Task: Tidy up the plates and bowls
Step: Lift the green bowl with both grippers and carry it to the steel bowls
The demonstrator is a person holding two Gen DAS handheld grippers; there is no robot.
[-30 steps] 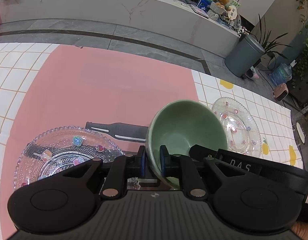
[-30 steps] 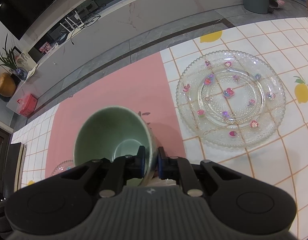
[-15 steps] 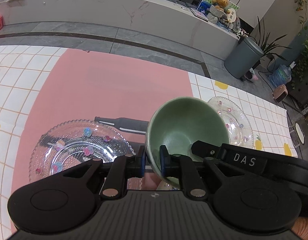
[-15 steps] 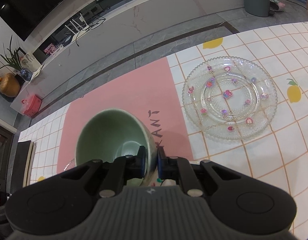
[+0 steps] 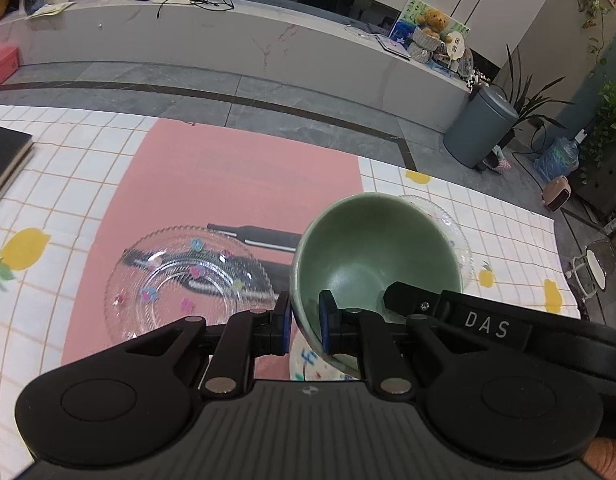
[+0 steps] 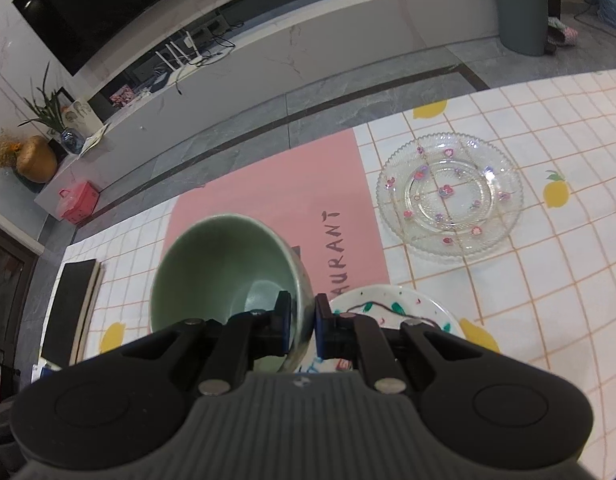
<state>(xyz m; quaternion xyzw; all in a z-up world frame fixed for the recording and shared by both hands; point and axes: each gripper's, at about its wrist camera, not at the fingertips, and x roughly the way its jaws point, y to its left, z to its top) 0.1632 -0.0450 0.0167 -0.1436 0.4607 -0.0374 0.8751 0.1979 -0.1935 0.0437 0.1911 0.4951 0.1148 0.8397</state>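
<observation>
Since the earlier frames the green bowl has come up off the desk with both tools, and more of the desk shows beneath it: a white plate with coloured marks now lies in view under the bowl, and more letters on the pink mat can be read, "AURANT".

The left tool is nearly closed, its blue pads pinching the bowl's rim on the near left side, one pad outside the wall and one inside. The right tool is likewise nearly closed on the rim at the bowl's right side. In the left wrist view the right tool's black finger reaches into the bowl and bears the white letters "DAS".

The bowl hangs tilted, its mouth turned towards the cameras. A clear glass plate with small flowers lies on the pink mat left of the bowl. A second glass plate rests on the checked, lemon-printed cloth to the right.
</observation>
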